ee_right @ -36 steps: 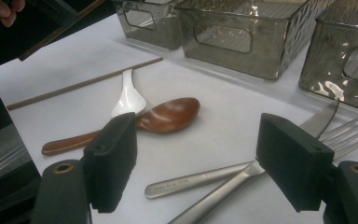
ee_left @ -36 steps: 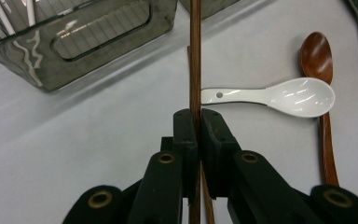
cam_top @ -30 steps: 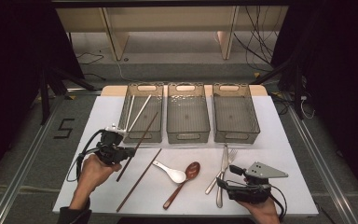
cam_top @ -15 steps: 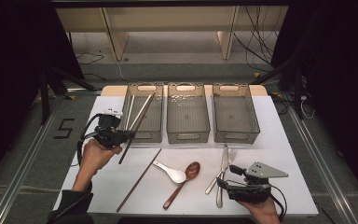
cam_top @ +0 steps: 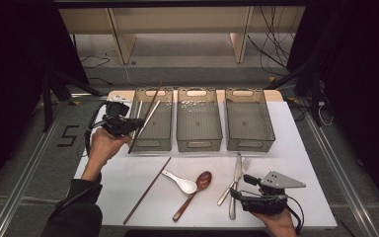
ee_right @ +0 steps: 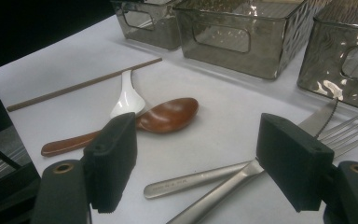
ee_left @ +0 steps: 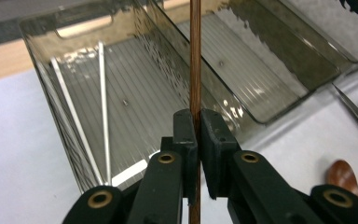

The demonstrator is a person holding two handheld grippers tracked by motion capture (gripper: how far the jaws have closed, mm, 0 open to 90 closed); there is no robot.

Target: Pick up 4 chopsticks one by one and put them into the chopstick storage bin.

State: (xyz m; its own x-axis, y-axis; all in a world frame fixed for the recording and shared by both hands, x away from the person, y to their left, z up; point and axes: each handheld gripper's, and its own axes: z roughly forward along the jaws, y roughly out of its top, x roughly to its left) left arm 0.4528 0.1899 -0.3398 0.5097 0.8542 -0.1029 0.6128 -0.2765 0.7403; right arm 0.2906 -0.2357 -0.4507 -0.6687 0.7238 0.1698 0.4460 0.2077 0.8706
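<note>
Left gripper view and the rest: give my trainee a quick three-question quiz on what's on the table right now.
1. True or false: the left tongs are shut on a brown chopstick.
2. What already lies in the left bin? A) two pale chopsticks B) a fork C) a wooden spoon
3. Which two steel pieces lie on the table just ahead of the open right tongs?

Key
1. True; the stick runs up between the closed jaws, above the left bin.
2. A; the pale chopsticks rest on its floor.
3. The knife and the fork, side by side.
</note>
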